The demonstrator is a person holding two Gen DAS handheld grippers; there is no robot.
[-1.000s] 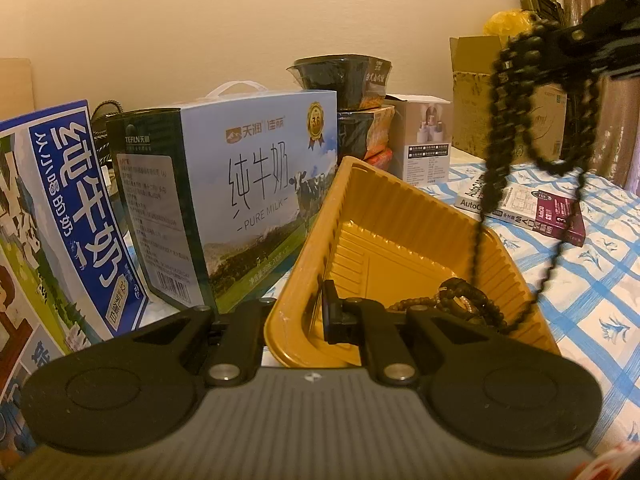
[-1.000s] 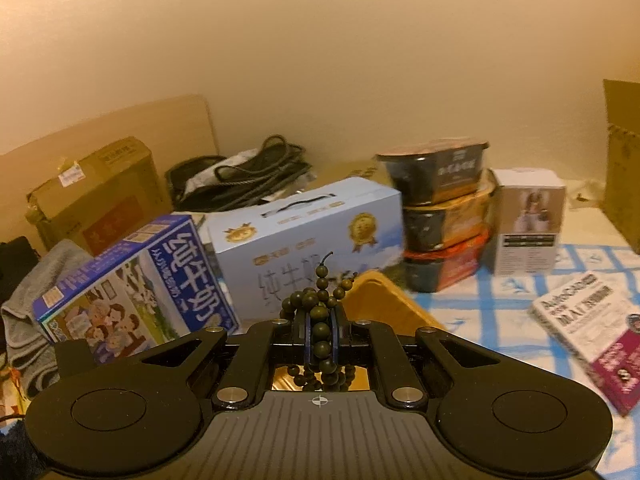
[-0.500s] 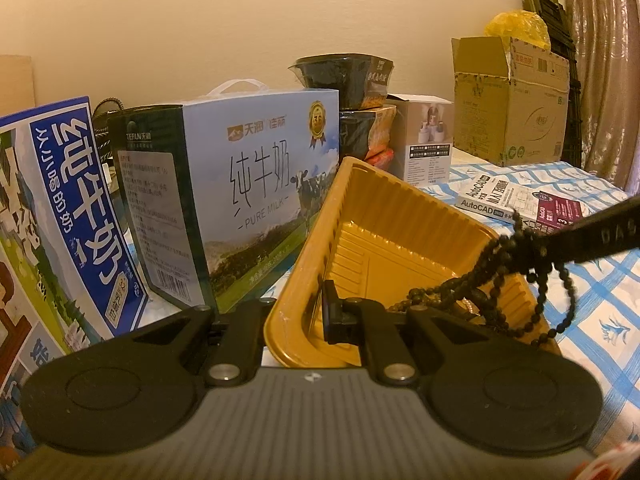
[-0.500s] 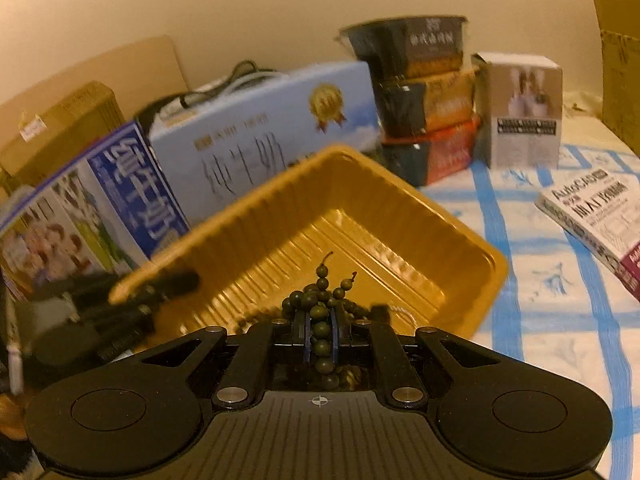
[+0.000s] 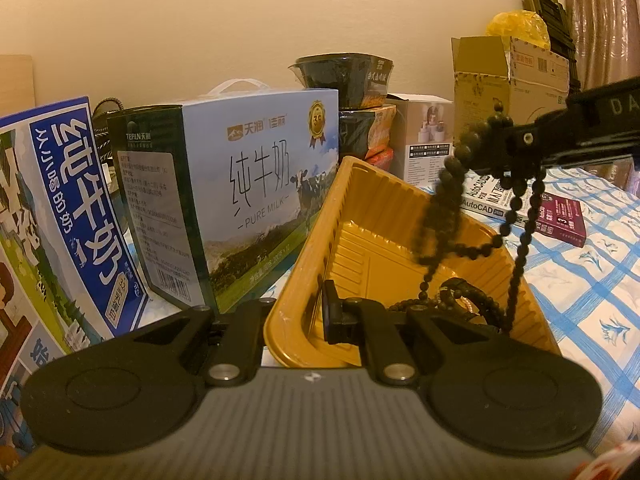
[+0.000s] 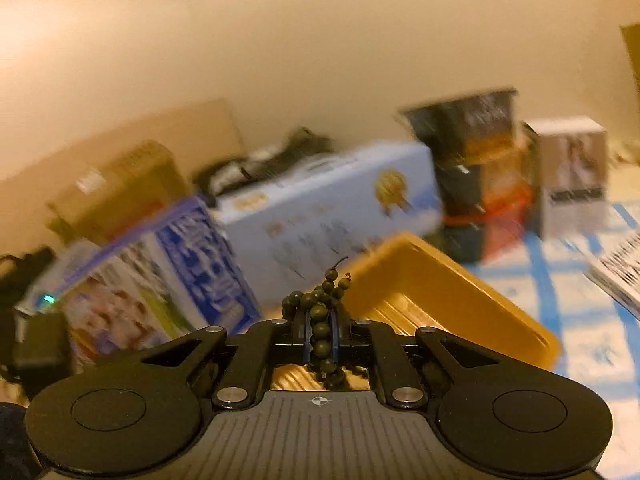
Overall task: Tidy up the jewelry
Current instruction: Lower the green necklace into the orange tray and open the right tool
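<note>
**Floppy beads hang over the tray**

The left gripper (image 5: pixel 294 316) has its jaws pinching the near rim of the yellow tray (image 5: pixel 384 216). The right gripper (image 6: pixel 320 332) has its jaws pressed on the bead necklace (image 5: pixel 452 184). The beads are light, floppy and tangly, drooping below the jaws into the tray. Pinch many strands together.

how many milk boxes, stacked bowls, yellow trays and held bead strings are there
milk boxes: 2
stacked bowls: 3
yellow tray: 1
held bead string: 1
total: 7
</note>
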